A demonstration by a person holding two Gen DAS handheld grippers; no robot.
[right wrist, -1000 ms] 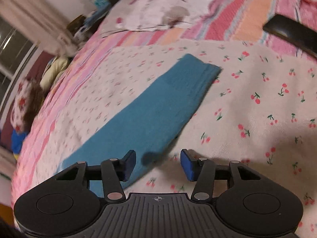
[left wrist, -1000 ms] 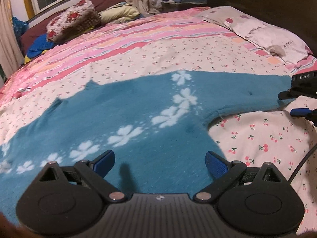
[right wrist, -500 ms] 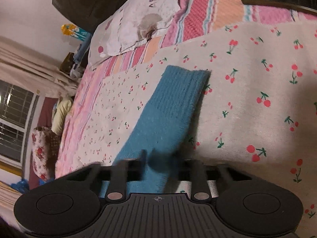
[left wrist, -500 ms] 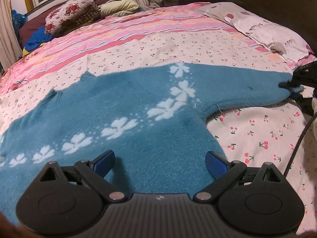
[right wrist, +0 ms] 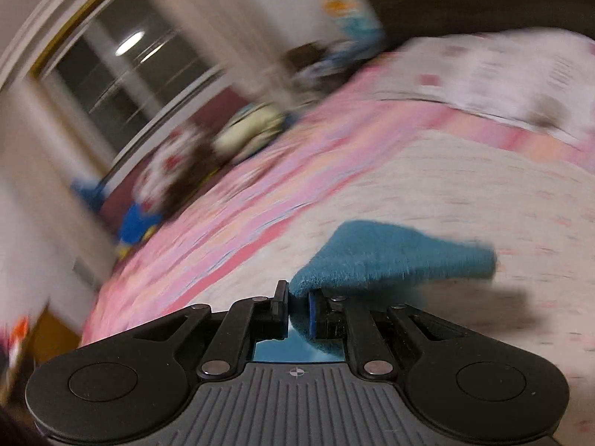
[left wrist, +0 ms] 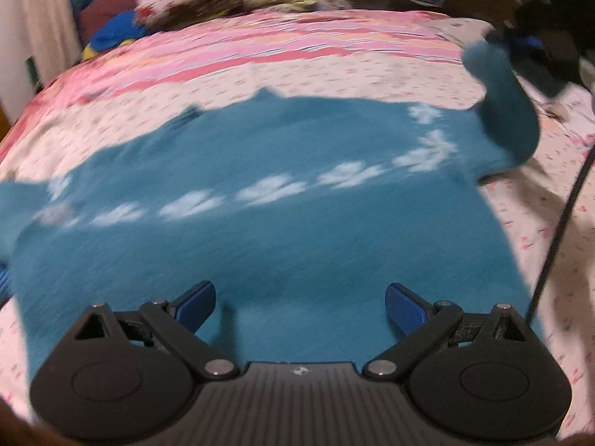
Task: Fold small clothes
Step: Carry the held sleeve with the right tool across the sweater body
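Nearest me, my left claw (left wrist: pixel 299 306) hangs spread wide and empty over the body of a fuzzy teal sweater with white flower prints (left wrist: pixel 260 230), spread flat on the cherry-print bed sheet (left wrist: pixel 528 223). Farther right, my right claw (right wrist: pixel 297 310) is pinching the sweater's sleeve cuff (right wrist: pixel 390 256), lifted clear of the bed. The grip looks shallow; I judge a quick swing could slip the cuff or drag the body crooked.

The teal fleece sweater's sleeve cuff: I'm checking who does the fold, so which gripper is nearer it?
Right. The right gripper is clamped on the teal sleeve cuff; the left gripper hangs open over the sweater's body, apart from it.
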